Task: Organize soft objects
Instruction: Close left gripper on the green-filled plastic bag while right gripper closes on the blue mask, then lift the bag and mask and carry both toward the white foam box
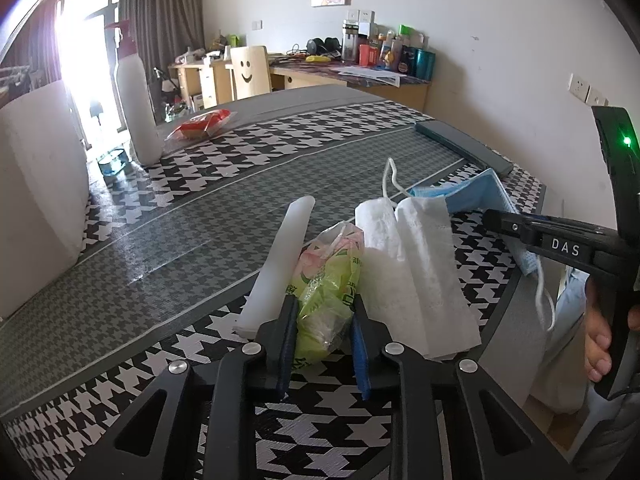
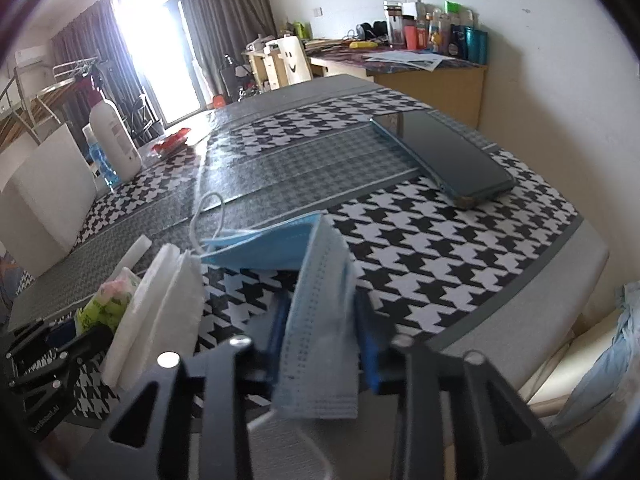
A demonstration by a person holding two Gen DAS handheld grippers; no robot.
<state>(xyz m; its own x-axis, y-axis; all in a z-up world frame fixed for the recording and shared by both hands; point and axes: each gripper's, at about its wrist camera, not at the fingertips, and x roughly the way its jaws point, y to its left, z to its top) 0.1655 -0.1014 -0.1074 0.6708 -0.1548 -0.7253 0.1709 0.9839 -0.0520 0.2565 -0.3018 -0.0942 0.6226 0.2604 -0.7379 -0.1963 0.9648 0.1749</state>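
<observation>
Two claws grip: left claw [image 1: 325, 334] pinches tissue packet [image 1: 328, 280], right claw [image 2: 322, 344] face mask [image 2: 316, 308] (both narrow).

Green tissue pack [image 1: 326, 296] crumpled, beside folded white paper towel [image 1: 416, 272]; blue face mask [image 2: 316, 312] draped, folded.
</observation>
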